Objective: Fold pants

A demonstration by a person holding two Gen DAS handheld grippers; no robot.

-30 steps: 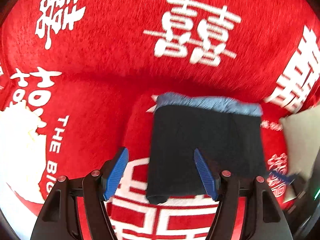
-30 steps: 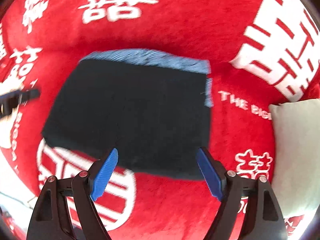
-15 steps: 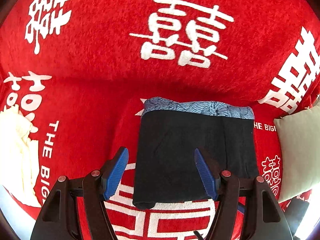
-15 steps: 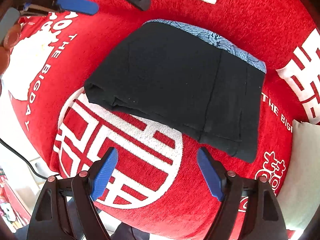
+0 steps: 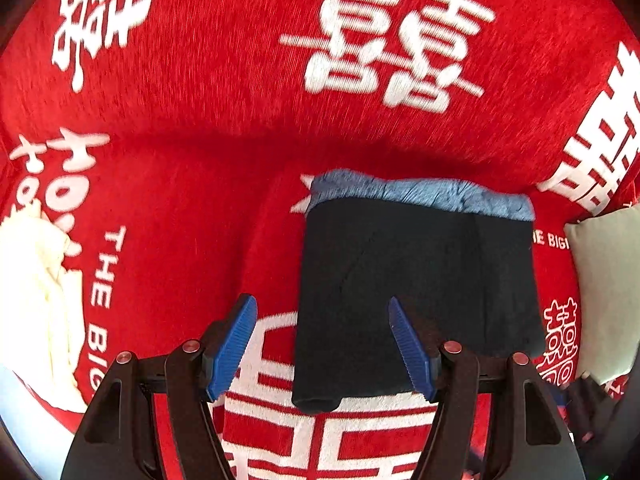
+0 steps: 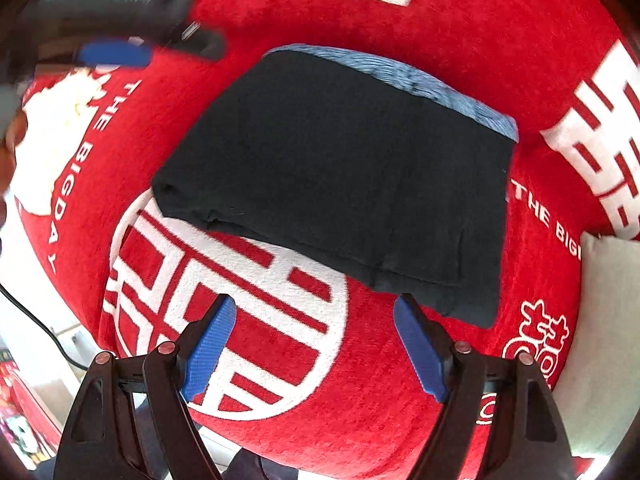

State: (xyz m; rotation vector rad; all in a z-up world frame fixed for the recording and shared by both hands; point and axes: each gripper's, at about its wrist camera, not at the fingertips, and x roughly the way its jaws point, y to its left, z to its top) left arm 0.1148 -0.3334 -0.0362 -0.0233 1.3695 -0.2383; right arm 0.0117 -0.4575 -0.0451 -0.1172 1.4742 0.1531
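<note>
Black pants (image 5: 416, 288) with a blue patterned waistband lie folded into a compact rectangle on a red cloth with white characters (image 5: 200, 184). They also show in the right wrist view (image 6: 344, 176). My left gripper (image 5: 322, 342) is open and empty, hovering over the near left corner of the pants. My right gripper (image 6: 316, 348) is open and empty, held back from the near folded edge. The left gripper also appears, blurred, at the upper left of the right wrist view (image 6: 112, 52).
A pale cushion (image 5: 608, 292) lies at the right, also in the right wrist view (image 6: 612, 320). A cream cloth (image 5: 36, 300) lies at the left. The red cloth's near edge drops off toward a floor with a black cable (image 6: 36, 320).
Both grippers have stayed open and empty. The right gripper drew back from above the pants and then moved in slightly. The left view shifted a little; the pants have not moved.
</note>
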